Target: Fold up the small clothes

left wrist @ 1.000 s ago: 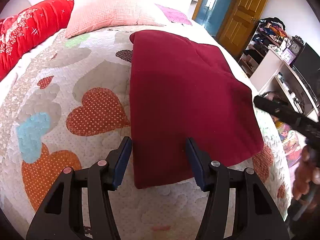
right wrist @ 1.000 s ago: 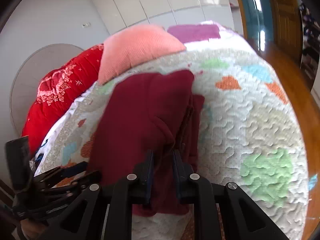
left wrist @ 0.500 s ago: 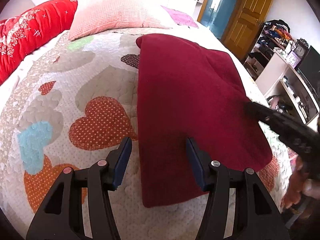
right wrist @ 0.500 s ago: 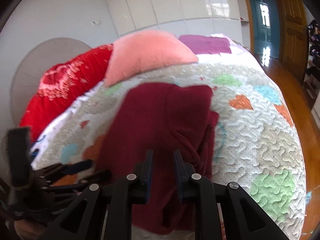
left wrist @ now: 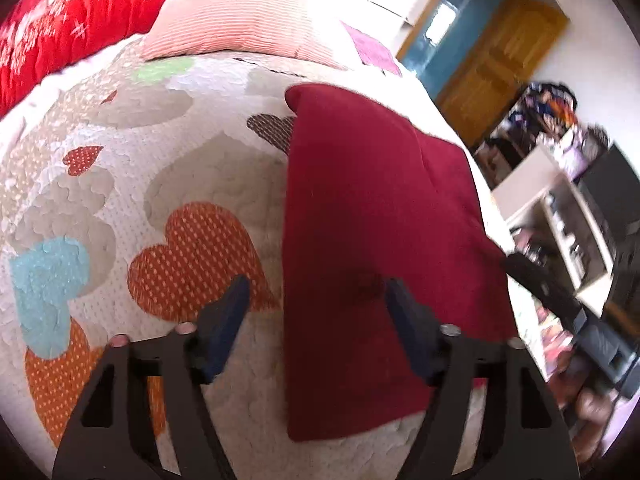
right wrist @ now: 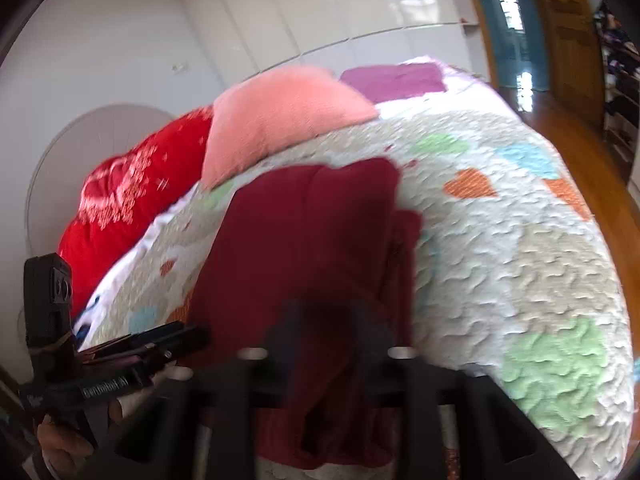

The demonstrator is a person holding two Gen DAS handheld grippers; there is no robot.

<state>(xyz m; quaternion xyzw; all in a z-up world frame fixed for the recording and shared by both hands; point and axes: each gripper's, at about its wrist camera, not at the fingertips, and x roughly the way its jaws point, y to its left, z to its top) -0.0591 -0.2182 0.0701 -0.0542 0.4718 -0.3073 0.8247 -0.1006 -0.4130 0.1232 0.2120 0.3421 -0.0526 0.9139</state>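
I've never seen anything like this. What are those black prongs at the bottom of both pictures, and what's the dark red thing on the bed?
No robot here: a person holds a two-fingered tool in each hand, each with a camera looking along its fingers. One picture comes from the left tool, the other from the right tool, which looks blurred. The dark red thing is a folded garment lying on a heart-patterned quilt, with a pink pillow and red pillow behind. Both tools' jaws are opening; neither grips the cloth, though it lies between or under them.

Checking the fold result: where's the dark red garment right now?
In the left wrist view the dark red folded garment lies flat on the heart-patterned quilt, right of centre, below the pink ribbed pillow.
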